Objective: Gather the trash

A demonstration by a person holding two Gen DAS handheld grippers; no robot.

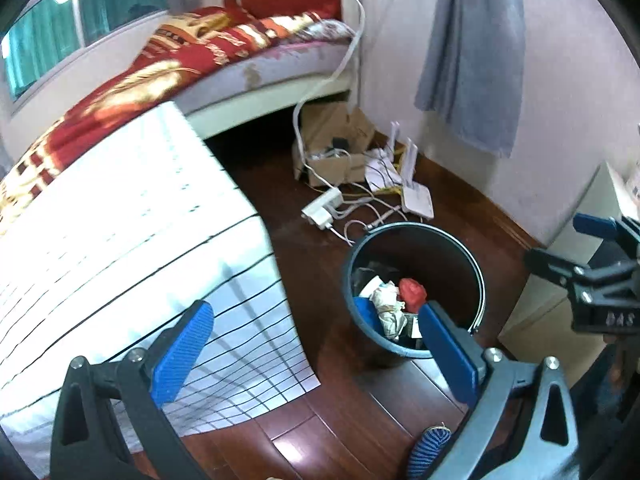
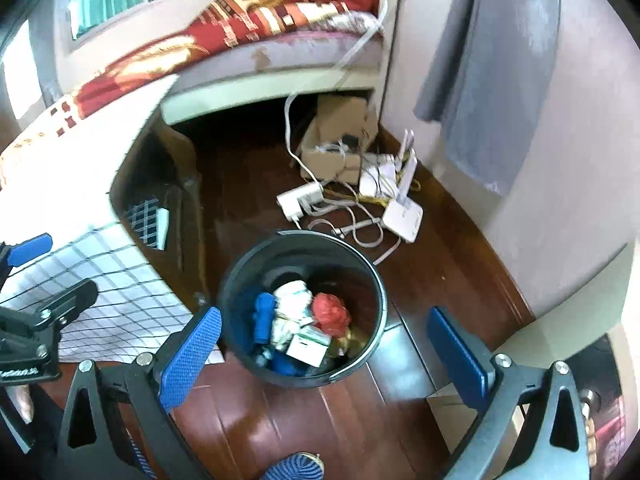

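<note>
A dark round trash bin (image 1: pixel 472 264) stands on the wood floor; it also shows in the right wrist view (image 2: pixel 376 280). Inside it lie crumpled white paper (image 1: pixel 386 300), a red wad (image 1: pixel 412 294) (image 2: pixel 330 312), a blue item (image 2: pixel 264 314) and a small white box (image 2: pixel 306 346). My left gripper (image 1: pixel 316 352) is open and empty, above the floor just left of the bin. My right gripper (image 2: pixel 326 350) is open and empty, hovering over the bin's near rim. The right gripper also shows at the left view's right edge (image 1: pixel 592 272).
A bed with a red patterned blanket (image 1: pixel 192 52) and a white checked sheet (image 1: pixel 132 240) fills the left. A power strip (image 1: pixel 322 208), router (image 1: pixel 416 196), cables and a cardboard box (image 1: pixel 340 140) lie on the floor beyond the bin. A white cabinet (image 1: pixel 568 280) stands right.
</note>
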